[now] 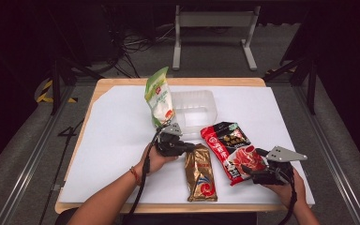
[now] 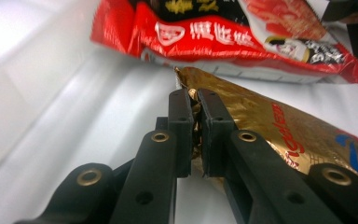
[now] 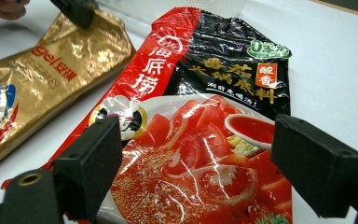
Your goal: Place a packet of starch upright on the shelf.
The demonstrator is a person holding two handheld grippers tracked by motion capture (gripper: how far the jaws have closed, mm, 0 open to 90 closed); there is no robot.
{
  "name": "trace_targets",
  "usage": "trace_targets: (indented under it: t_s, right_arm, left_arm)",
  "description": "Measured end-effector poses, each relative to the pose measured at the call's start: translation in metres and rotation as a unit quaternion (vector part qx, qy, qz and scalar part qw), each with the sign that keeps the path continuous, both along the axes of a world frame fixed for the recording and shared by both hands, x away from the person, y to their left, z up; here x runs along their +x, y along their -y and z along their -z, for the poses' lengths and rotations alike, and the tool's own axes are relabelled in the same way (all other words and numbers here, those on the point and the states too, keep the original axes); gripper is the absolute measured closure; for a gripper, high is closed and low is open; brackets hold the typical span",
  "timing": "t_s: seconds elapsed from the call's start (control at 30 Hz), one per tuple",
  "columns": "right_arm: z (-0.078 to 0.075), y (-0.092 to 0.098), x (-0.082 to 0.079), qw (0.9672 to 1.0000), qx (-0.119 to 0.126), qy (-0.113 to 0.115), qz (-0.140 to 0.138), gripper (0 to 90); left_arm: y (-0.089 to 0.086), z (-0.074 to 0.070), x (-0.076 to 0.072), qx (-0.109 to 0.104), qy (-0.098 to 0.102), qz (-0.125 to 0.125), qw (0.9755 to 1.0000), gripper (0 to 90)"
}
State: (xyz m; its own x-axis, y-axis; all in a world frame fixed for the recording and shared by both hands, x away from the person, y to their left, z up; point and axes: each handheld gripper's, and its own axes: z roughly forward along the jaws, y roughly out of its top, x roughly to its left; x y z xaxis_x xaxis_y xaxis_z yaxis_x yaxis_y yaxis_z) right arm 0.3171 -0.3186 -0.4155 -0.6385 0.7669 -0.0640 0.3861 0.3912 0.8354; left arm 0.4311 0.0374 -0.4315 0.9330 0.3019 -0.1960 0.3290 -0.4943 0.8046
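The left tongs (image 2: pixel 196 100) pinch the top edge of the gold packet (image 1: pixel 200 174), jaws nearly closed on its crinkled foil. The right tongs (image 3: pixel 205 154) gape wide over the red packet (image 3: pixel 214 140), gripping nothing. The gold packet lies flat on the bench (image 1: pixel 117 140), just left of the red packet.

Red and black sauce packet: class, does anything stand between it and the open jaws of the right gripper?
Nothing visible does. The right gripper stands open, its jaws straddling the near end of the red and black sauce packet; the crinkled gold foil packet lies off to one side.
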Motion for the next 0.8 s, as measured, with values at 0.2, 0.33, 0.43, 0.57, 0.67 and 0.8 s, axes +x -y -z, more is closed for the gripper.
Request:
trace_targets:
  t_s: [0.2, 0.33, 0.43, 0.57, 0.67, 0.8]
  right_arm:
    - [-0.001, 0.0, -0.001, 1.0, 0.0, 0.002, 0.0, 17.2]
    - [-0.001, 0.0, -0.001, 1.0, 0.0, 0.003, 0.001, 17.3]
    - [0.0, 0.0, 0.0, 1.0, 0.0, 0.002, 0.0, 17.2]
    - [0.0, 0.0, 0.0, 1.0, 0.0, 0.002, 0.001, 17.3]
    - [0.0, 0.0, 0.0, 1.0, -0.002, 0.002, 0.001, 17.2]
    - [-0.001, -0.001, 0.001, 1.0, -0.001, 0.001, 0.0, 17.2]
  left_arm:
    - [-0.013, -0.019, -0.007, -0.026, 0.033, -0.021, 0.9989, 85.8]
    - [-0.024, -0.034, -0.012, -0.049, 0.062, -0.032, 0.9964, 85.9]
    - [-0.032, -0.044, -0.017, -0.06, 0.094, -0.049, 0.9926, 86.0]
    - [-0.041, -0.053, -0.022, -0.08, 0.113, -0.064, 0.9884, 86.1]
    - [-0.048, -0.059, -0.023, -0.095, 0.116, -0.07, 0.9862, 86.1]
    - [-0.056, -0.066, -0.025, -0.118, 0.111, -0.076, 0.9838, 86.4]
